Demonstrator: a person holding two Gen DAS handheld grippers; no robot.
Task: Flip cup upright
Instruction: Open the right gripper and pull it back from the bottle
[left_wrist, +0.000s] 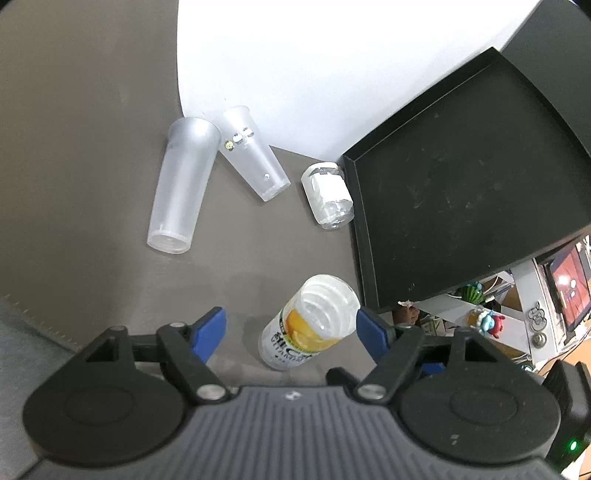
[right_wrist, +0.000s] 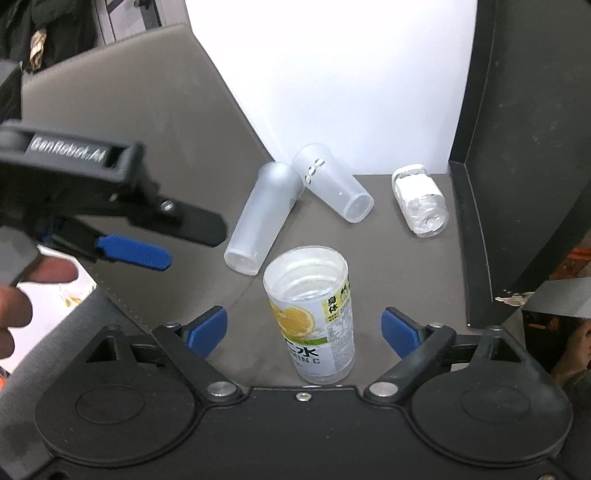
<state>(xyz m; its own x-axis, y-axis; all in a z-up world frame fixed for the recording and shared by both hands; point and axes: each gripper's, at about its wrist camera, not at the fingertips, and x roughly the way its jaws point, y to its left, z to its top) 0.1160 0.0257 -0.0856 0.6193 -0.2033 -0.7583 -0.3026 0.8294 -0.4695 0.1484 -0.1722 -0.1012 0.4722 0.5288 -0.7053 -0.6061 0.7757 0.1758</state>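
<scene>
Left gripper (left_wrist: 291, 328) above grey mat (left_wrist: 92, 147).

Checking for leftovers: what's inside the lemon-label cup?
The lemon-label cup stands mouth up; through it only its clear ridged bottom shows. Liquid cannot be ruled out.

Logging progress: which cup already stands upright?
The lemon-label cup, between the right claw fingers; the two frosted cups and small clear one lie sideways.

The tray (left_wrist: 461, 184) runs off the edge at three o'clock in the left wrist view, and at one to three o'clock in the right wrist view. There the left gripper (right_wrist: 135, 253) is blurred at nine o'clock, its body cut off. The printed cup's (right_wrist: 312, 314) small label text is unreadable.
</scene>
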